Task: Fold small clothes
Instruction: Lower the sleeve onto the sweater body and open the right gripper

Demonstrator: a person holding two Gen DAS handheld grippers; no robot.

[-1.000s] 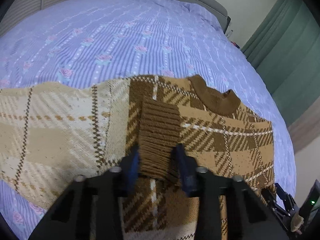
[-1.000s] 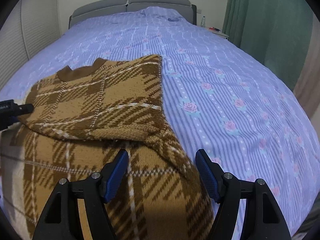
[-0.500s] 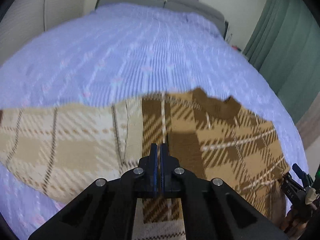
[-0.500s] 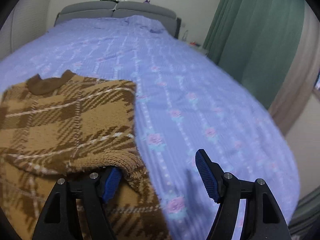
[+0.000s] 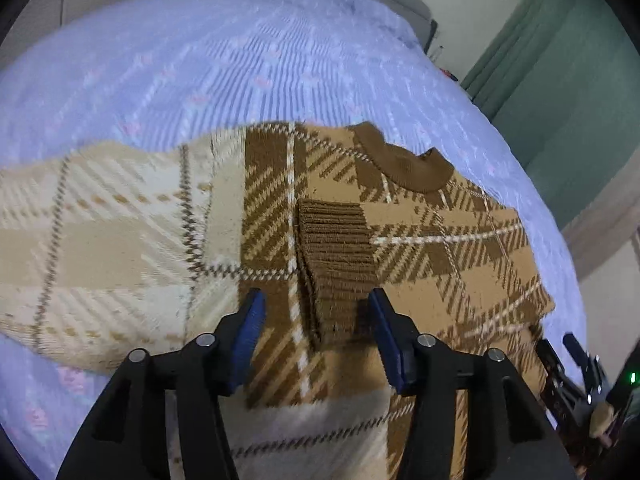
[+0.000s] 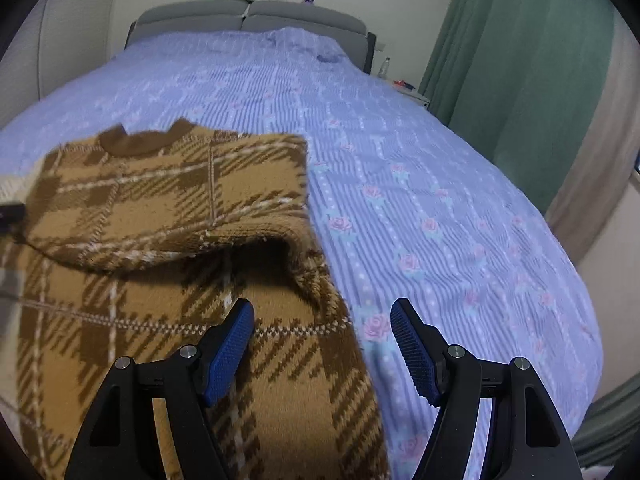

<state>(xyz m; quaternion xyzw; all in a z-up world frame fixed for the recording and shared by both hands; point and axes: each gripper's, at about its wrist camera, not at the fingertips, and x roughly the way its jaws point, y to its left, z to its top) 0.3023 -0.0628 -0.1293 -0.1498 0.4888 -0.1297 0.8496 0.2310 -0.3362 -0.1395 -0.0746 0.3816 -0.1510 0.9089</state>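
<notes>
Left gripper (image 5: pixel 316 320) is standing part-open over the plaid sweater (image 5: pixel 420 248); its jaws have just been opening, and the ribbed brown cuff (image 5: pixel 336 264) of the folded-in sleeve is lying between the blue pads (image 5: pixel 250 328) without either pad pressing on it (the right-hand pad is sitting just beside the cuff's edge, contact unclear). Cuff is resting flat on the sweater's chest, below the brown collar (image 5: pixel 404 164); the sweater's pale reverse side (image 5: pixel 100 240) is spreading out to the left in this view, slightly blurred.

Right gripper (image 6: pixel 322 344) is hovering wide open and holding nothing; its left pad is sitting over the sweater's lower body, its right pad over the bare bedspread (image 6: pixel 440 200), so the sweater's right edge is running between the two. In the right wrist view the upper part of the sweater is lying doubled over the lower part, with the fold lifting a little and casting a dark gap near the right edge.

Sweater is lying on a lilac floral bedspread; grey headboard (image 6: pixel 248 20) is showing at the far end, green curtain (image 6: pixel 520 60) to the right.
</notes>
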